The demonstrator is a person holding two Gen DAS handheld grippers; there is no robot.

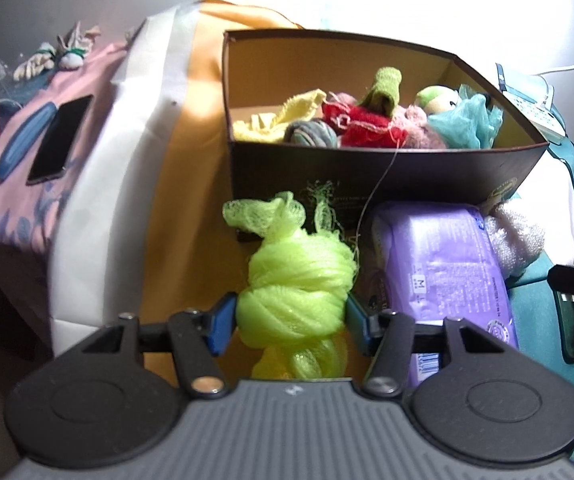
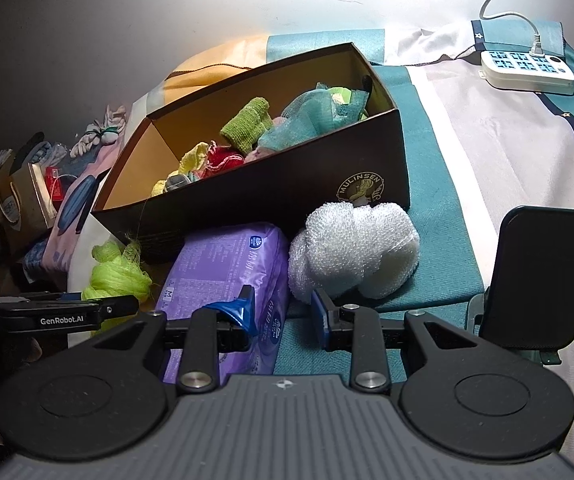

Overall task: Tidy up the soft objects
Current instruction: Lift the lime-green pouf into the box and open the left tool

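Observation:
A lime green mesh pouf (image 1: pixel 295 280) is pinched between the blue pads of my left gripper (image 1: pixel 290 320), just in front of the dark brown box (image 1: pixel 367 168). In the right wrist view the same pouf (image 2: pixel 115 276) shows at the left, by the left gripper's black finger. The box (image 2: pixel 287 188) holds several soft things: a yellow cloth (image 1: pixel 283 116), a red cloth (image 1: pixel 367 124), a green cloth (image 2: pixel 247 124) and a teal mesh (image 2: pixel 311 120). My right gripper (image 2: pixel 283 312) stands open over a purple pack's (image 2: pixel 227 264) edge, short of a white mesh sponge (image 2: pixel 351 248).
The box rests on yellow, white and teal bedding. A white power strip (image 2: pixel 527 68) with its cord lies at the far right. A black phone on a stand (image 2: pixel 543 276) rises at the right gripper's side. Another black phone (image 1: pixel 61 140) lies on pink cloth at left, beside clutter.

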